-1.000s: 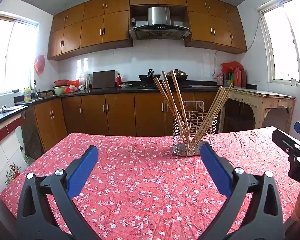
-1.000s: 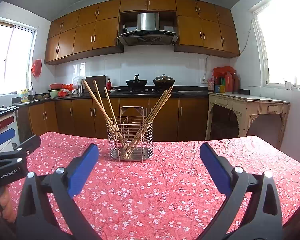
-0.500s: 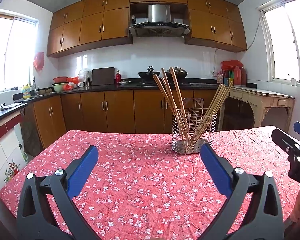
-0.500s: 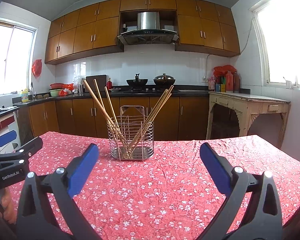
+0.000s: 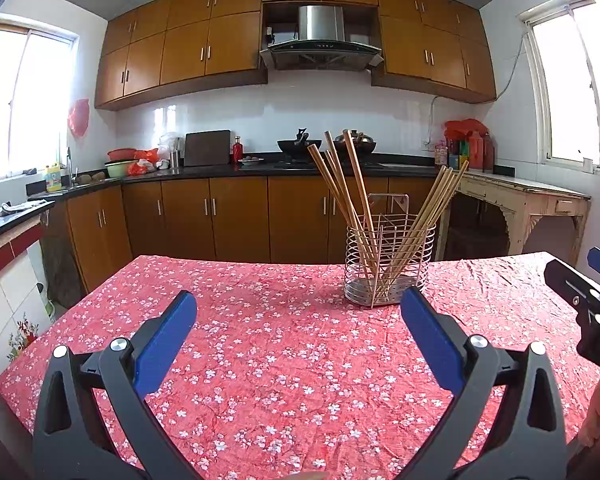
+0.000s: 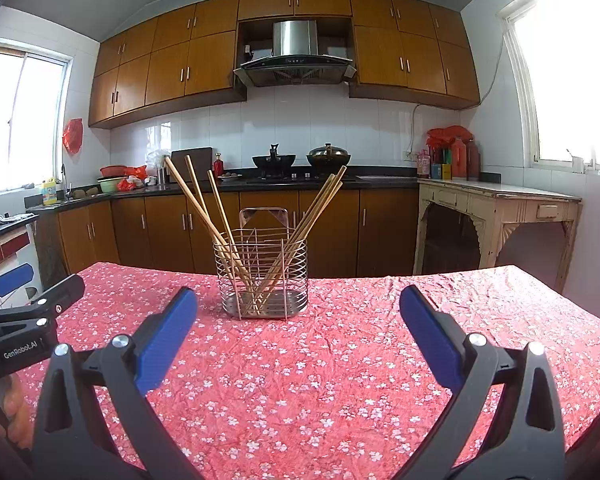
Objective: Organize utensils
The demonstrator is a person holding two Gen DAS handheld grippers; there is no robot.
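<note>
The left gripper (image 5: pixel 298 320) is spread wide, its two blue pads far apart and holding nothing, above the red flowered tablecloth (image 5: pixel 284 364). The right gripper (image 6: pixel 298 320) is spread in the same way, also empty, above the same cloth.

Beyond the tips of both, near the far edge of the table, stands a wire basket (image 5: pixel 389 264) of silver metal. It is made from thin horizontal rings and upright rods, with a solid perforated base and a small hanging loop at its back rim. Inside it are wooden chopsticks (image 5: pixel 342 196), light brown and long. They lean in two bundles, one toward the left and one toward the right, so they form a V shape above the rim.

Behind the table is a kitchen counter (image 6: pixel 236 188) with brown cabinets (image 6: pixel 172 68) and a stove hood (image 6: pixel 294 66).
</note>
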